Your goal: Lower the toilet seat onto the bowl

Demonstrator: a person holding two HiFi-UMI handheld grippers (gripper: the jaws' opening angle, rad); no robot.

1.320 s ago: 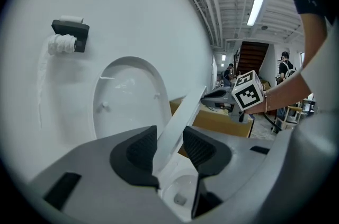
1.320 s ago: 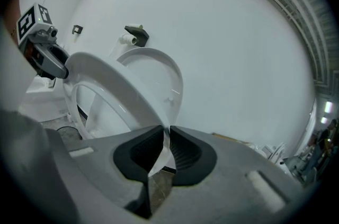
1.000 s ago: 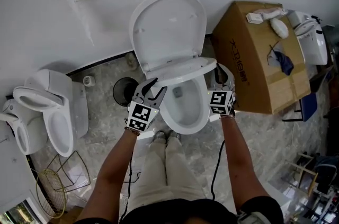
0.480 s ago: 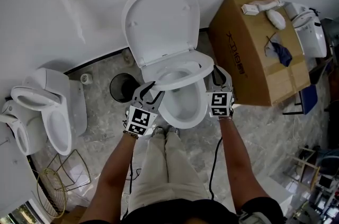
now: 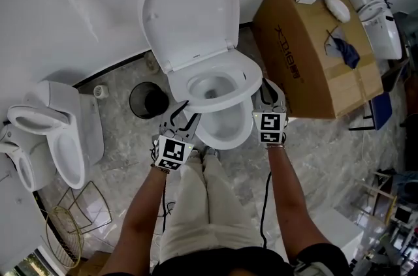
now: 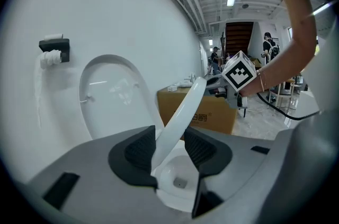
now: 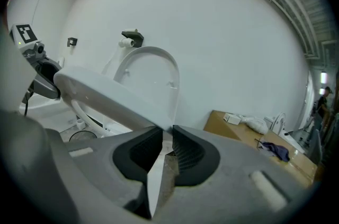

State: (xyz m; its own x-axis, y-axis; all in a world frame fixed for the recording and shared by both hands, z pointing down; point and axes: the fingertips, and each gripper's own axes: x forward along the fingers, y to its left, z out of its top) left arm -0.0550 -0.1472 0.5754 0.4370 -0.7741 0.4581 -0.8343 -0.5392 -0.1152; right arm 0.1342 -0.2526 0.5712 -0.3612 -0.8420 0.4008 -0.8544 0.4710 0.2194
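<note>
Descent: white oval toilet seat (image 5: pixel 247 80) hangs lower than before, closer to white ceramic bowl (image 5: pixel 227 132); left gripper (image 5: pixel 181 114) and right gripper (image 5: pixel 271 92) fingers pinch its 8 and 4 o'clock rim

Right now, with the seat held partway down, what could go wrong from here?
The toilet seat hangs above the bowl, pinched only at its edges by the left gripper and the right gripper. A slip could let it slam down. As it lands, the lower jaws may get trapped between seat and bowl.

Beige trousers (image 5: pixel 196 203), dark top (image 5: pixel 222 263); grey left gripper (image 5: pixel 181 113) and right gripper (image 5: pixel 273 91) bear black-and-white marker cubes (image 5: pixel 172 153).
</note>
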